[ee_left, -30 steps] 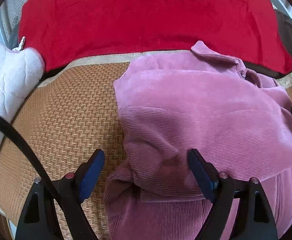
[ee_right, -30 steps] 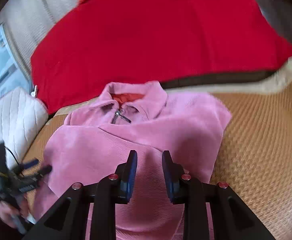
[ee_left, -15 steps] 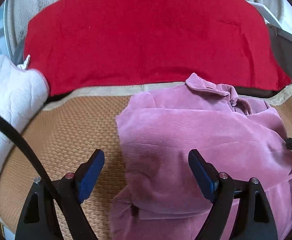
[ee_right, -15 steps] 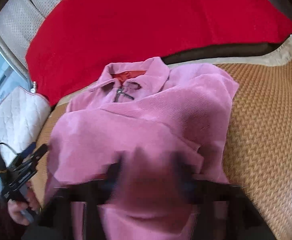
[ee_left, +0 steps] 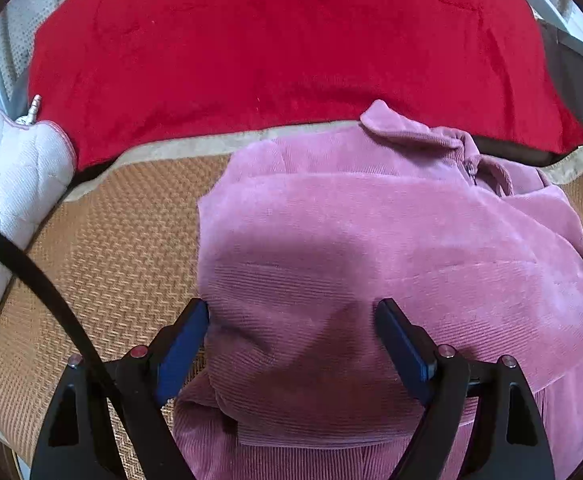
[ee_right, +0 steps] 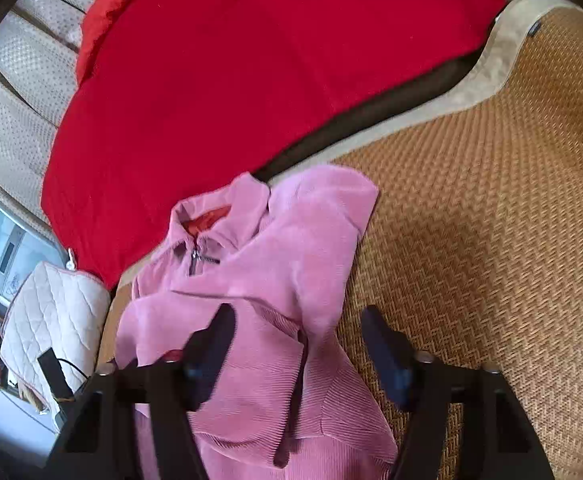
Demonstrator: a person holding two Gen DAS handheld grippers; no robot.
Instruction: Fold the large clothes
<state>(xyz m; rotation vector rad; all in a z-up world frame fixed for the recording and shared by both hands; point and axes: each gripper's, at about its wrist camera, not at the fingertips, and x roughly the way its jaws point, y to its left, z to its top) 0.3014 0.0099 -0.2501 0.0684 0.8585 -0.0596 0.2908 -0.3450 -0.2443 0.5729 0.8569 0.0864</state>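
Woven tan mat (ee_left: pixel 123 248) with a beige border (ee_left: pixel 195 146) covers the surface. Big red blanket (ee_left: pixel 275 48) lies along its far edge, a dark strip (ee_right: pixel 375 120) showing between them. White quilted cushion (ee_left: pixel 7 176) with pink piping at left, metal zipper pull (ee_left: pixel 31 110) at its top corner. Beige perforated upholstery (ee_right: pixel 23 92) behind the blanket. Black cable (ee_left: pixel 31 268) crosses the left wrist view.
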